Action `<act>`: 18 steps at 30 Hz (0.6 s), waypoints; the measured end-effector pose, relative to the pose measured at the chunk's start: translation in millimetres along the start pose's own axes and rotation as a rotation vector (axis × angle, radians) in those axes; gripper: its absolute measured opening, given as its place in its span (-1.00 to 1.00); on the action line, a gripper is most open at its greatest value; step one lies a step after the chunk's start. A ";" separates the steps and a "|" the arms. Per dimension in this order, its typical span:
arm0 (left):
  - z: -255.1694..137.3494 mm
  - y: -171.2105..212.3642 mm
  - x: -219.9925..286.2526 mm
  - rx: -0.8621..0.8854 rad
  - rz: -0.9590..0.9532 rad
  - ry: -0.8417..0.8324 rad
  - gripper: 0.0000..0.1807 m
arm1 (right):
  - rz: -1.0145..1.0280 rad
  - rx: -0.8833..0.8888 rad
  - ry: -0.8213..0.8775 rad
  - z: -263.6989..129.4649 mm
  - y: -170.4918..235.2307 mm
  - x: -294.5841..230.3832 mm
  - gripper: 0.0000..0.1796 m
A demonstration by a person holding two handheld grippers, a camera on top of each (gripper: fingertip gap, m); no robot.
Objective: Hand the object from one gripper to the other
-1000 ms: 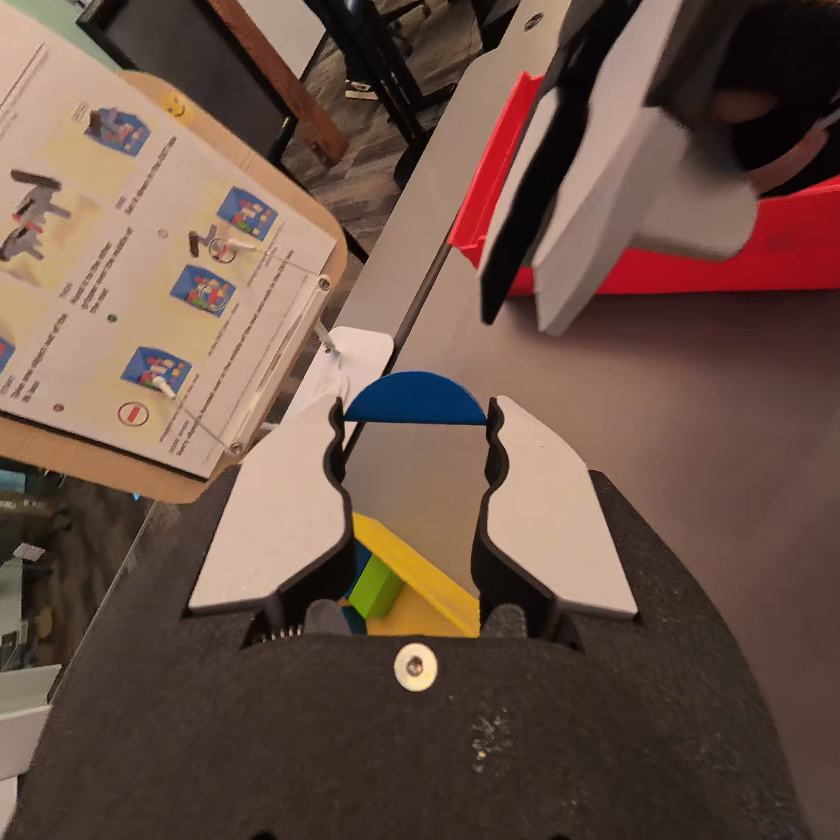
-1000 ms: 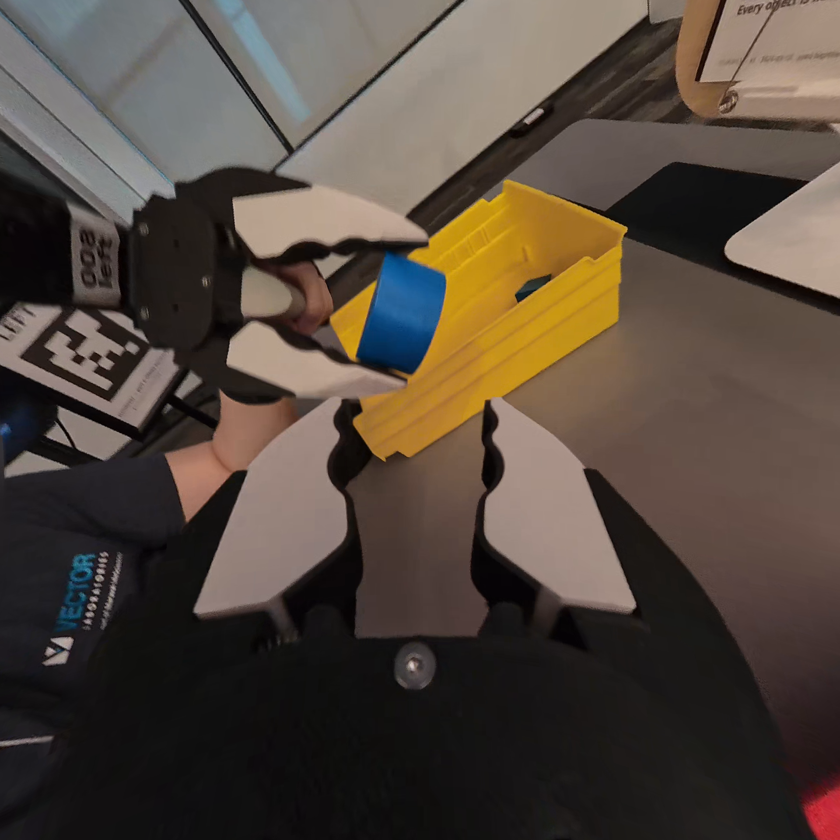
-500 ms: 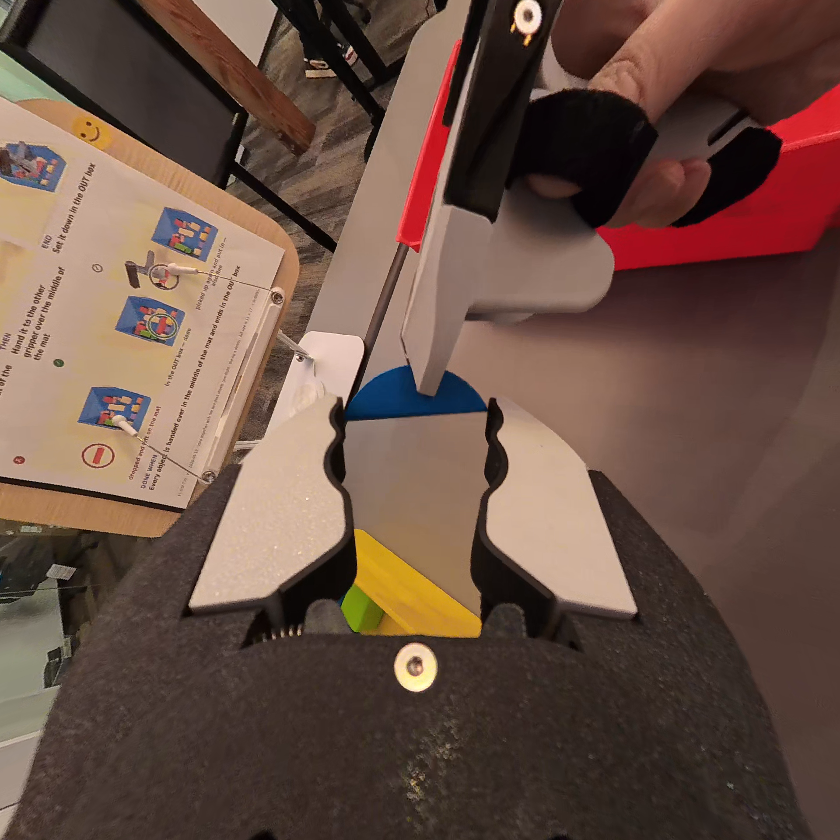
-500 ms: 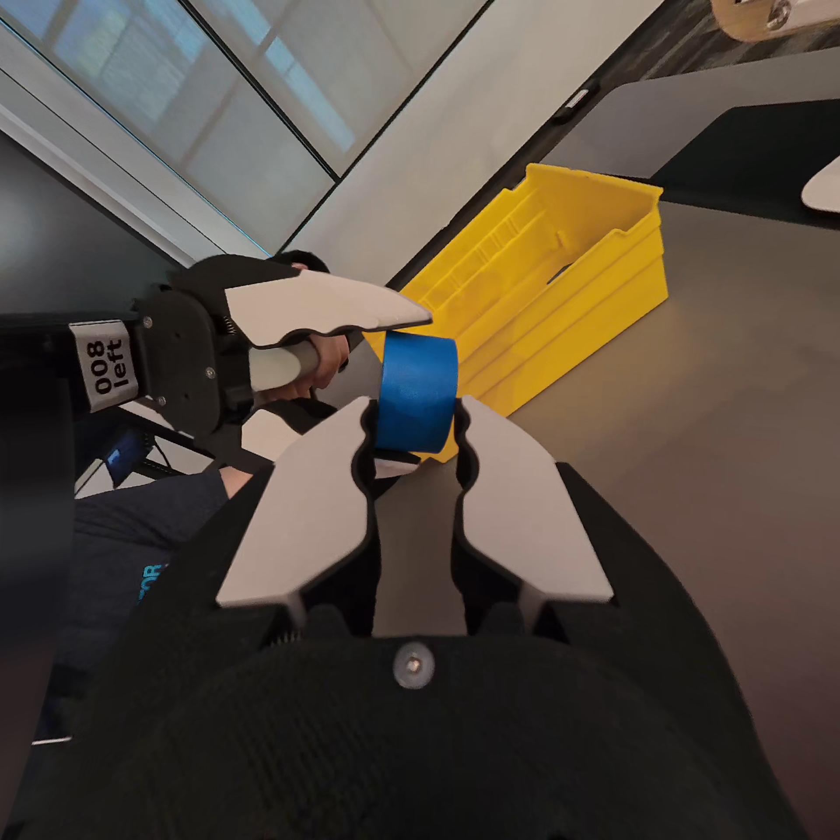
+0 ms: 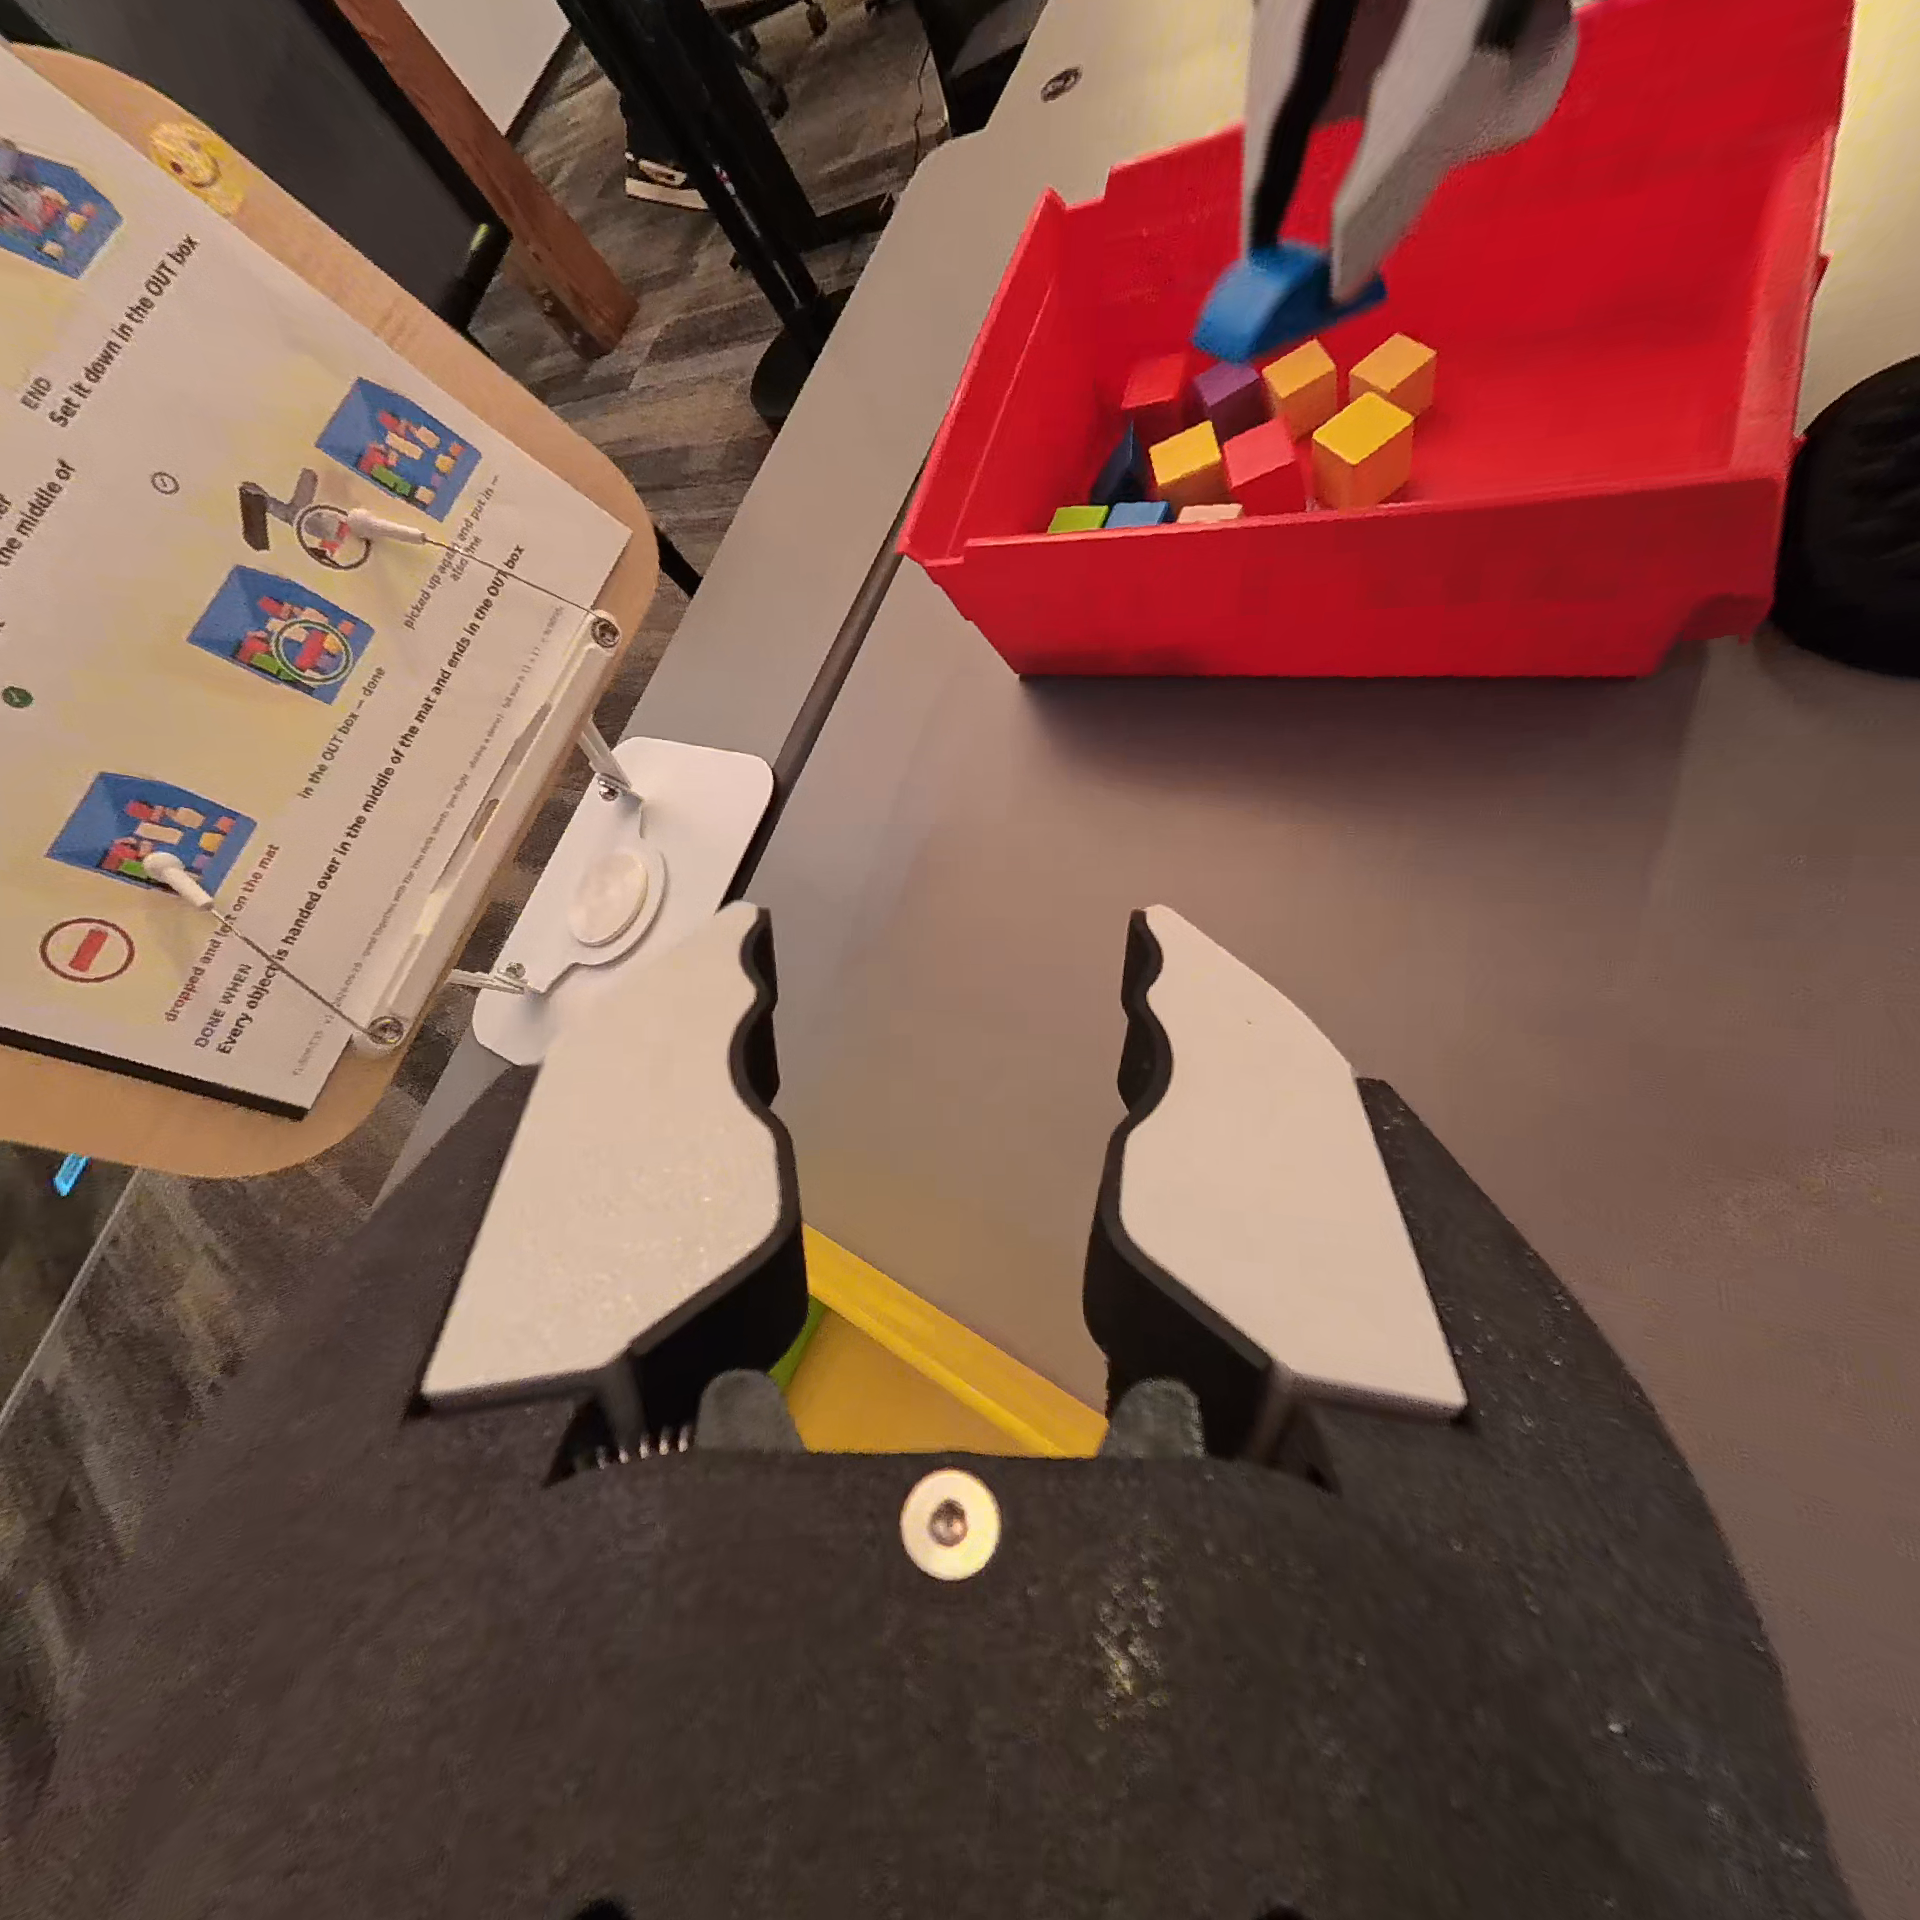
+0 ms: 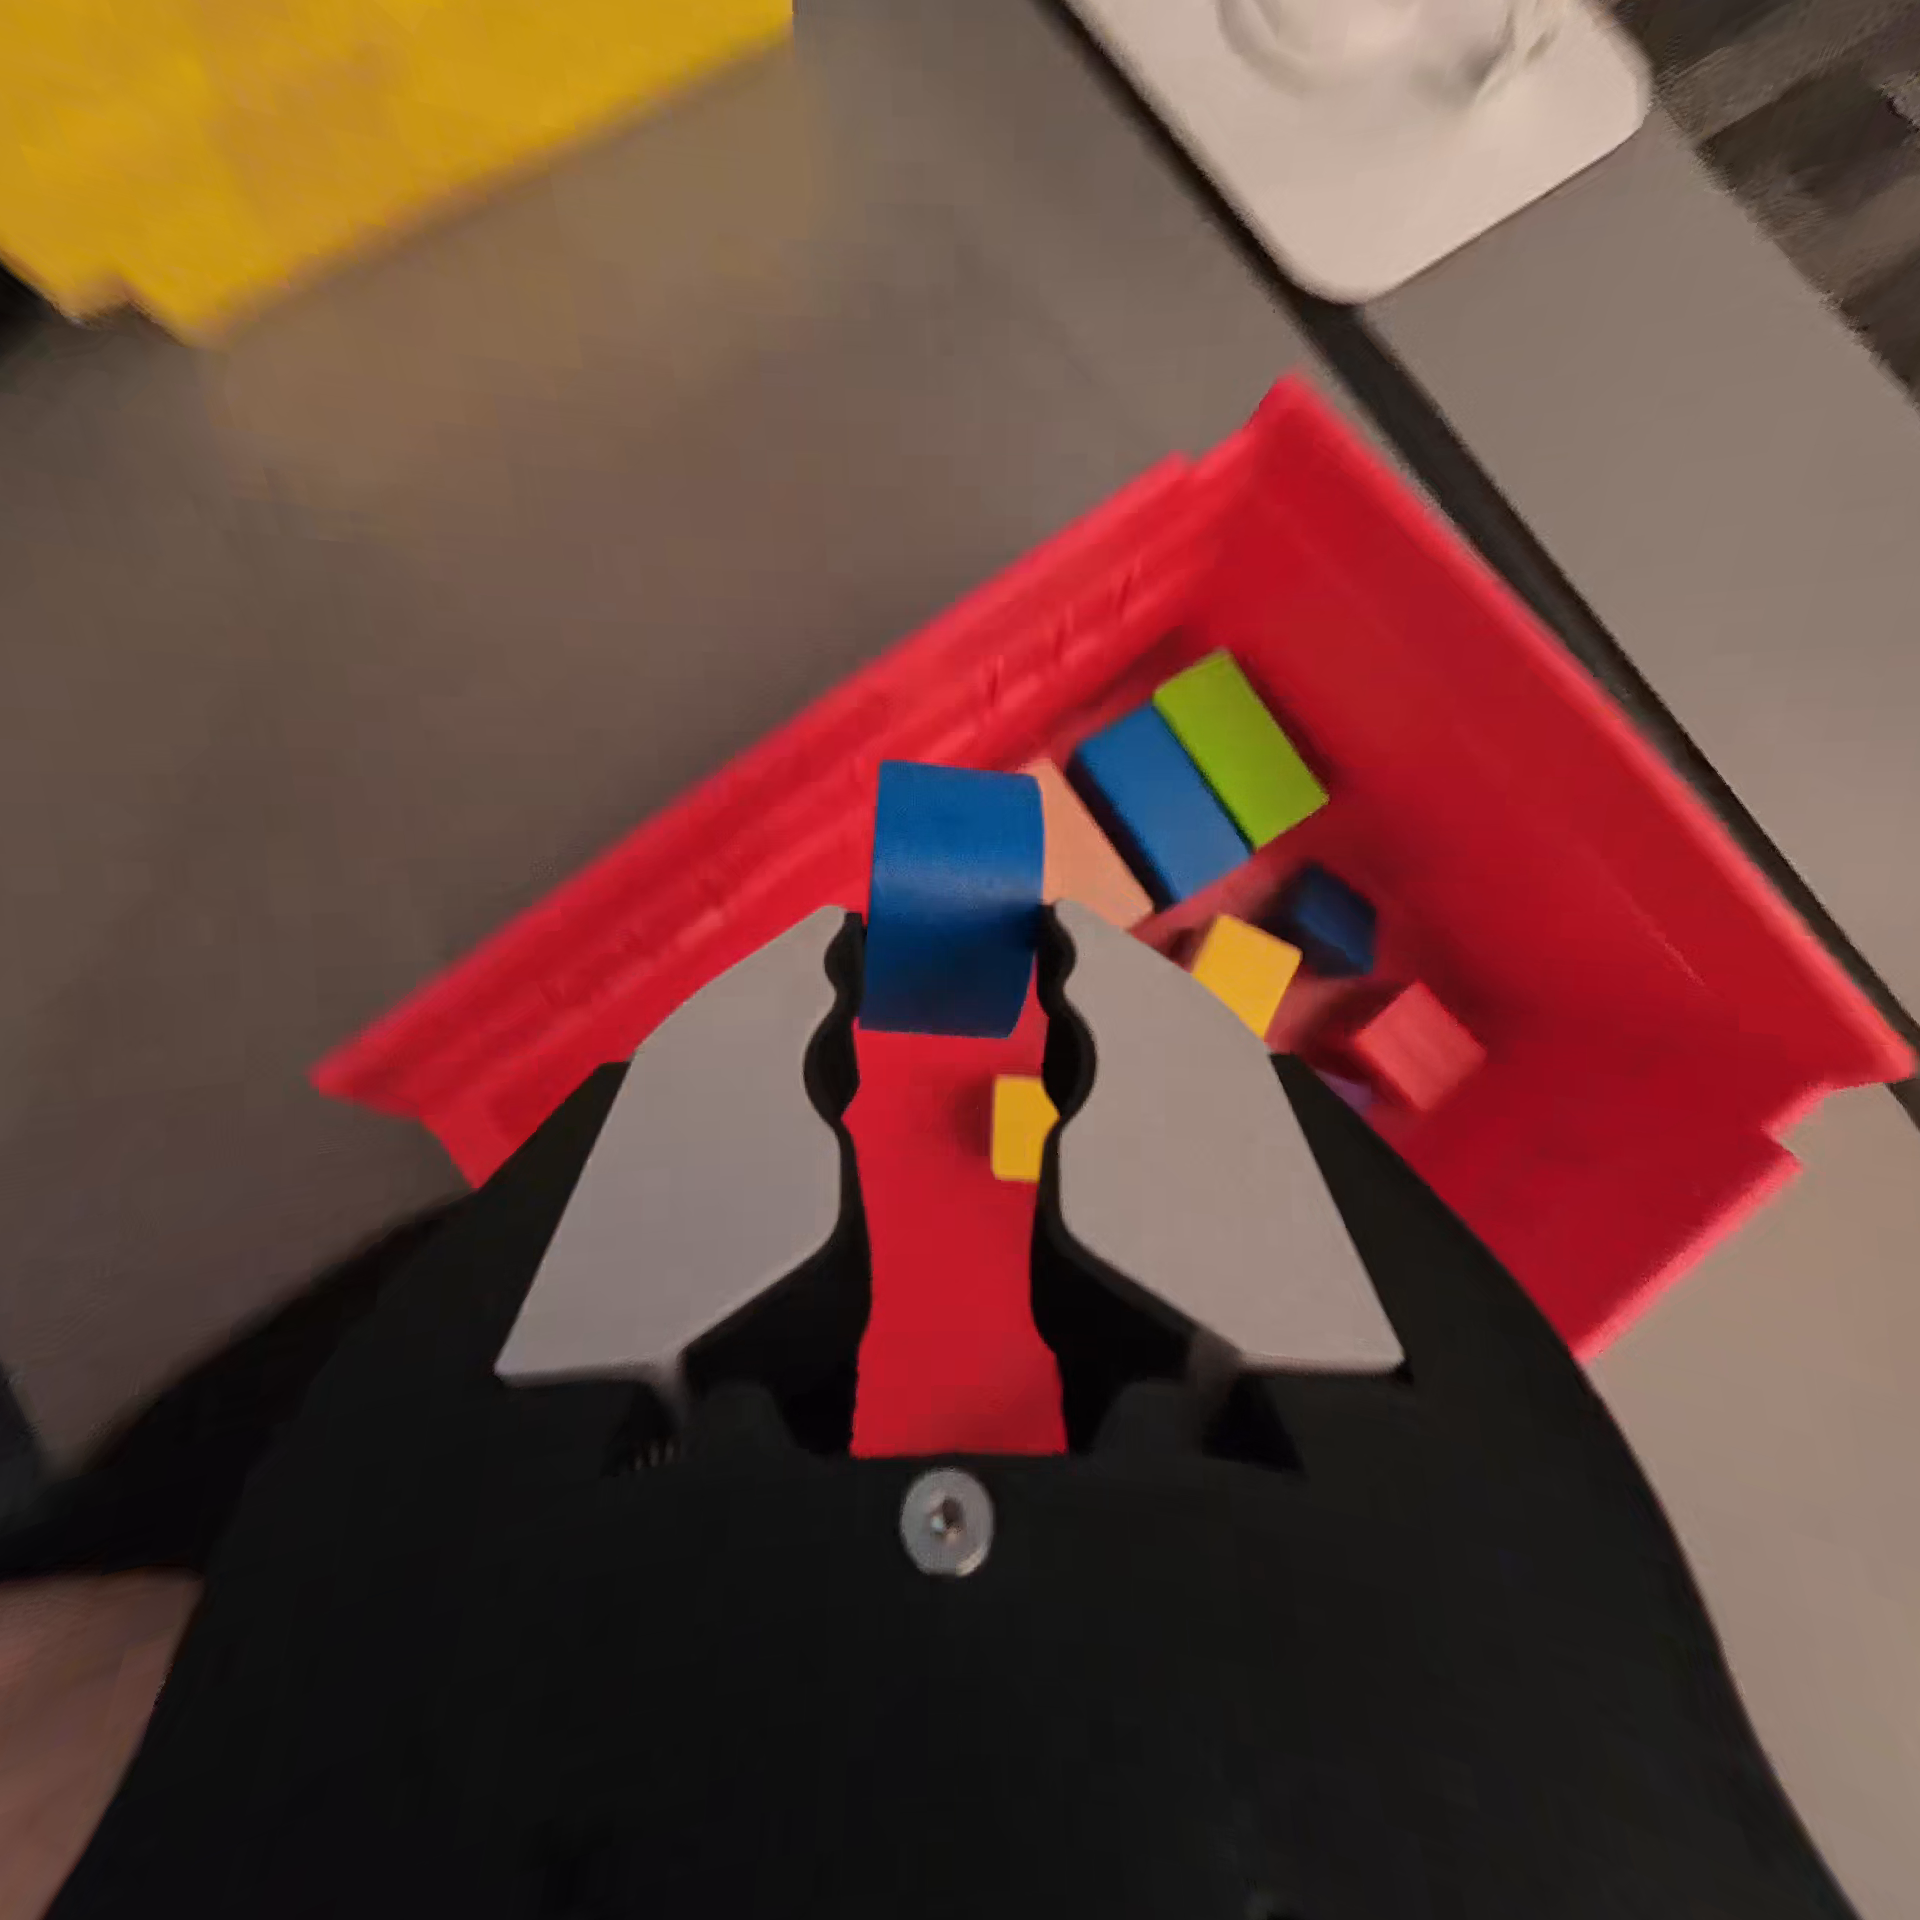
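My right gripper (image 6: 948, 925) is shut on a blue half-round block (image 6: 951, 894) and holds it above the red bin (image 6: 644, 935). In the left wrist view the same gripper (image 5: 1314, 260) hangs over the red bin (image 5: 1351, 603) with the blue block (image 5: 1273, 301) at its tips, blurred. My left gripper (image 5: 945, 935) is open and empty over the grey table (image 5: 1351, 935), well short of the red bin.
Several coloured blocks (image 5: 1278, 436) lie in the red bin, also in the right wrist view (image 6: 1236, 810). A yellow bin (image 6: 312, 135) stands at the far left, and its corner (image 5: 914, 1371) shows under my left gripper. An instruction board (image 5: 260, 623) on a white stand (image 5: 623, 883) is at the left.
The left gripper has let go of the blue block. The right gripper closed on it and carried it over the red bin. The left gripper stays open over the table.
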State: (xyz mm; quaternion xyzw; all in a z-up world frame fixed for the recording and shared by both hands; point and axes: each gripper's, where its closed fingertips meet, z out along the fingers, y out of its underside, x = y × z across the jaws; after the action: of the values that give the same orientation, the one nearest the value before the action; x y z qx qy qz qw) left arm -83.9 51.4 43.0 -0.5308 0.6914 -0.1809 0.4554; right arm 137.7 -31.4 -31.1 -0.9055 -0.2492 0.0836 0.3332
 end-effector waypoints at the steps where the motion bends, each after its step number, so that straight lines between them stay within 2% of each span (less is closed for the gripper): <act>1: -1.5 -0.2 -0.6 0.005 -0.006 0.002 -0.30 | -0.033 -0.041 -0.023 6.9 13.6 -0.4 -0.63; 5: -4.8 2.5 -3.4 0.003 -0.015 0.003 -0.30 | 0.005 -0.149 -0.067 38.6 33.7 7.6 -0.63; 9: -6.3 4.1 -5.9 0.003 -0.025 0.001 -0.31 | -0.098 -0.206 -0.138 62.5 48.5 -0.5 -0.63; 18: -10.4 8.3 -9.9 -0.004 -0.028 -0.002 -0.33 | -0.271 -0.287 -0.105 93.5 63.3 2.0 -0.63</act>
State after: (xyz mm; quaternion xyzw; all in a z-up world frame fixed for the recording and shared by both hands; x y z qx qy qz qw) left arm -97.0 61.0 46.6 -0.5417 0.6839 -0.1854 0.4522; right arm 134.7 -19.3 -143.3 -0.8961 -0.3953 0.0488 0.1957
